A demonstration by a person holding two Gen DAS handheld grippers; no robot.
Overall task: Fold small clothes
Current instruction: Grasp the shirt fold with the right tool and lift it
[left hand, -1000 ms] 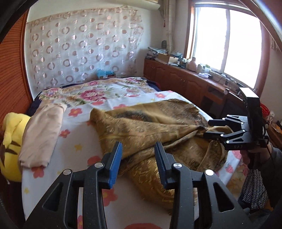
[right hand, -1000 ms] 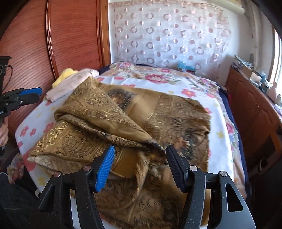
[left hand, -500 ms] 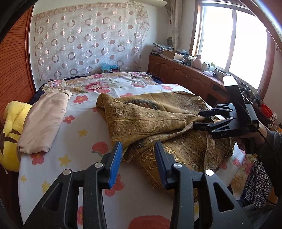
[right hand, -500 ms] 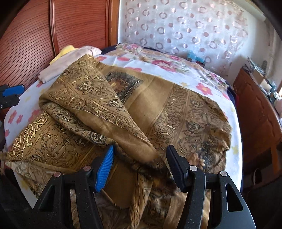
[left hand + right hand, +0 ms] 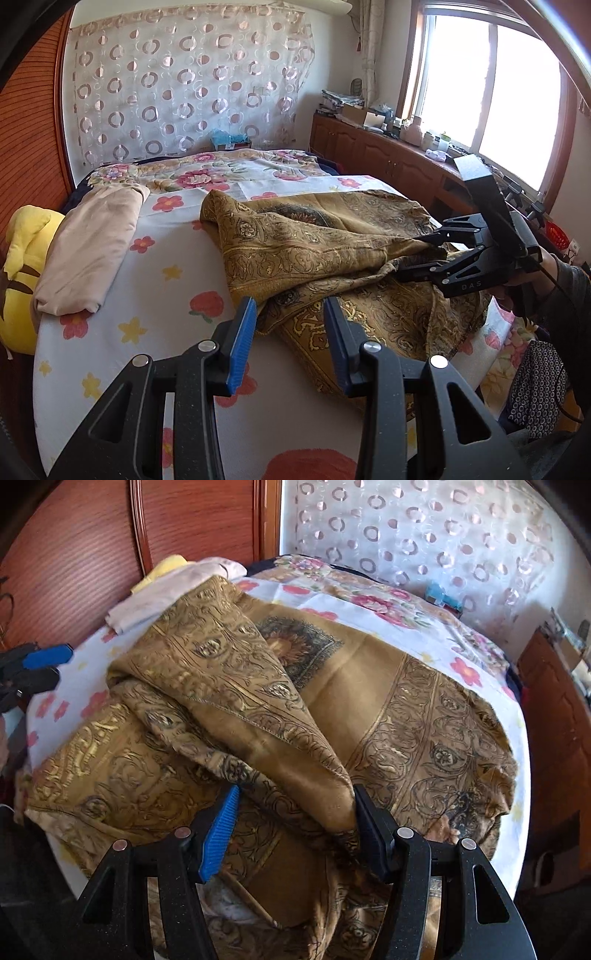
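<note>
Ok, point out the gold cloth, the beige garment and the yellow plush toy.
gold cloth (image 5: pixel 295 247): left wrist view, on its raised patterned fold.
beige garment (image 5: pixel 92 243): left wrist view, on its middle.
yellow plush toy (image 5: pixel 26 236): left wrist view, on its upper part.

Item: golden-brown patterned cloth (image 5: pixel 332 254), large, thin, printed all over with dark scrollwork and medallion borders; a plain tan field encloses a darker square motif (image 5: pixel 299 646) near its middle. Condition: unfolded, rumpled, partly doubled over itself. Position: spread across the flowered bedsheet (image 5: pixel 147 295), covering the half of the bed nearer the window side, its lower edge hanging over the foot of the mattress. One corner is lifted and drawn into a taut ridged fold (image 5: pixel 258 709) that runs diagonally over the rest of the fabric. Beneath that fold a brighter gold-printed section (image 5: pixel 96 760) lies bunched and creased.
</note>
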